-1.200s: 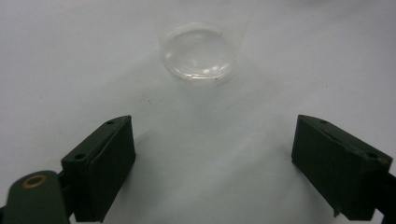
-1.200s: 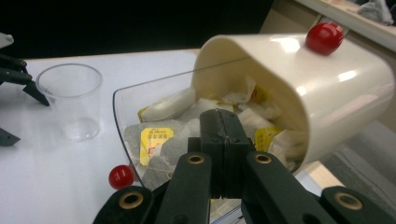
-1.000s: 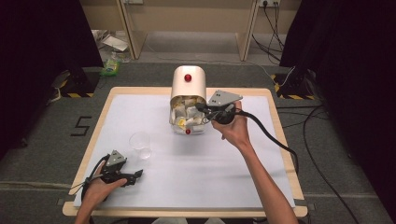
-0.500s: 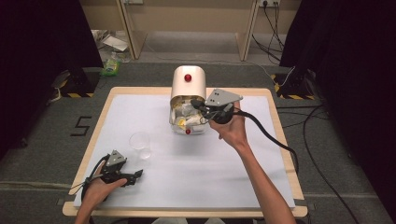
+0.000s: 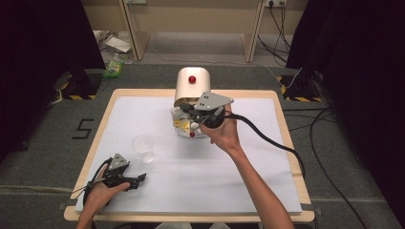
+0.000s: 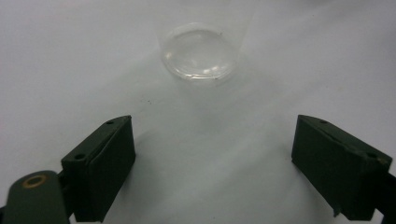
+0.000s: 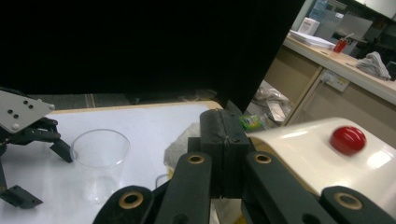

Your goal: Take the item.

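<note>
Cream-coloured bin [image 5: 192, 83], lying on its side at the far middle of the table [image 5: 267, 191], has wrappers [image 5: 184, 125] spilling from its mouth. The right gripper [image 5: 191, 116] is held at that mouth, jaws pressed shut; whether a wrapper is pinched cannot be told. Pulling rubbish out is judged the step in hand; next, a lift clear is needed. The left gripper [image 5: 138, 180] rests open near the clear cup [image 5: 143, 146]. Since the earlier frame, the right gripper has crept slightly towards the mouth.
</note>
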Tool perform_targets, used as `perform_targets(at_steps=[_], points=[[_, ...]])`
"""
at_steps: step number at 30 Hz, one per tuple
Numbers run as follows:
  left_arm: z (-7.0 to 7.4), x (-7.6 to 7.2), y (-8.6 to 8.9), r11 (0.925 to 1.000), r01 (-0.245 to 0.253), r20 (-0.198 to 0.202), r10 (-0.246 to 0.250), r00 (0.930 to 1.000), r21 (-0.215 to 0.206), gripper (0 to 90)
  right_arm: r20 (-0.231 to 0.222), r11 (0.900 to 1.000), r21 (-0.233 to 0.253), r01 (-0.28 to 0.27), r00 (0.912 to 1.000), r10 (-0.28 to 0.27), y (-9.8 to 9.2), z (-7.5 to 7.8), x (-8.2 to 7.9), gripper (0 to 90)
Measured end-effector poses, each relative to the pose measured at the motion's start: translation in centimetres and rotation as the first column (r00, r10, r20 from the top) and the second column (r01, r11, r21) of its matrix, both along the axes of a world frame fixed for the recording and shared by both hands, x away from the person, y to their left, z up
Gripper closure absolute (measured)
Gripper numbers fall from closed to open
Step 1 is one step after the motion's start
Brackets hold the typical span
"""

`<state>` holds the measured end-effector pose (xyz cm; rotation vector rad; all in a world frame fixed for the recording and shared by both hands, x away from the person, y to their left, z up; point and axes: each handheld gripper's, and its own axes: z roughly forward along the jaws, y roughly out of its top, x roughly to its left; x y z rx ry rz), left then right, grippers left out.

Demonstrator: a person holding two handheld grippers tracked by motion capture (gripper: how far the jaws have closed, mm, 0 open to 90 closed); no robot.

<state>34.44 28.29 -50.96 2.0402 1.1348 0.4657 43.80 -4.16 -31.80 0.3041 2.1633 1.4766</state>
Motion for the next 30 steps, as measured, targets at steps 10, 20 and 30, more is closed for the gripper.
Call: perform_targets(at_steps=[10, 20, 30], points=[[0.0, 0.0, 0.0, 1.0, 0.001, 0.001, -0.001, 1.0, -0.001, 12.5, 0.036, 0.998, 0.053, -0.04, 0.9986, 0.038, 1.7, 1.4, -0.7, 90.0], [0.0, 0.0, 0.0, 1.0, 0.0, 0.002, 0.0, 1.0, -0.001, 12.5, 0.028, 0.994, 0.065, -0.083, 0.9963, 0.082, 3.8, 0.8, -0.9, 90.0], [0.0, 0.0, 0.0, 1.0, 0.0, 0.001, 0.0, 1.0, 0.0, 12.5, -0.003, 0.991, 0.06, -0.122, 0.9924, 0.123, 6.0, -1.0, -0.9, 90.0]])
